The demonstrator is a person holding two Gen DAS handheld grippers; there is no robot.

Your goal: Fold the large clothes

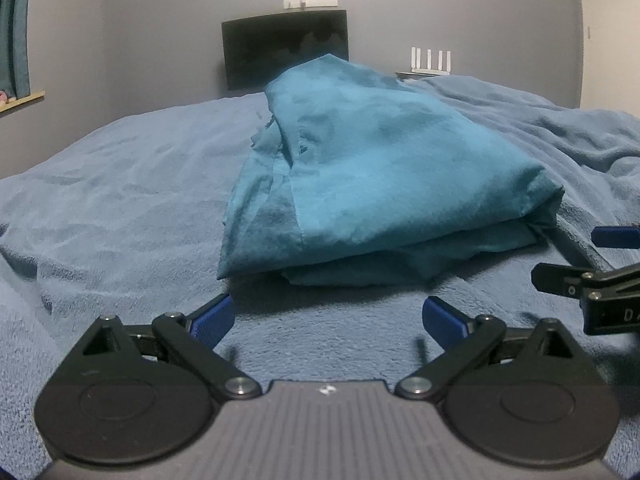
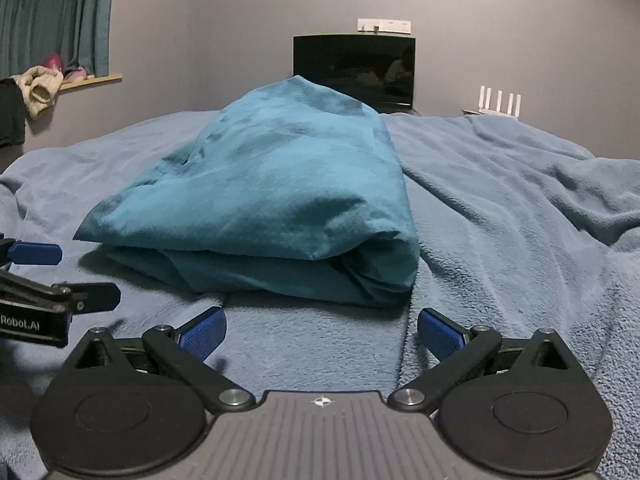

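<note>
A teal garment (image 1: 372,176) lies folded in several layers on the blue blanket (image 1: 120,200), just ahead of both grippers. It also shows in the right wrist view (image 2: 272,200). My left gripper (image 1: 328,322) is open and empty, a short way in front of the garment's near edge. My right gripper (image 2: 322,330) is open and empty, also just short of the near edge. The right gripper's fingers (image 1: 616,237) show at the right edge of the left wrist view. The left gripper's fingers (image 2: 34,254) show at the left edge of the right wrist view.
The blue blanket (image 2: 520,208) is rumpled to the right of the garment. A dark monitor (image 2: 354,68) and a white router (image 2: 500,102) stand by the far wall. A window sill (image 2: 88,79) with clothes and a teal curtain (image 2: 56,12) are at the left.
</note>
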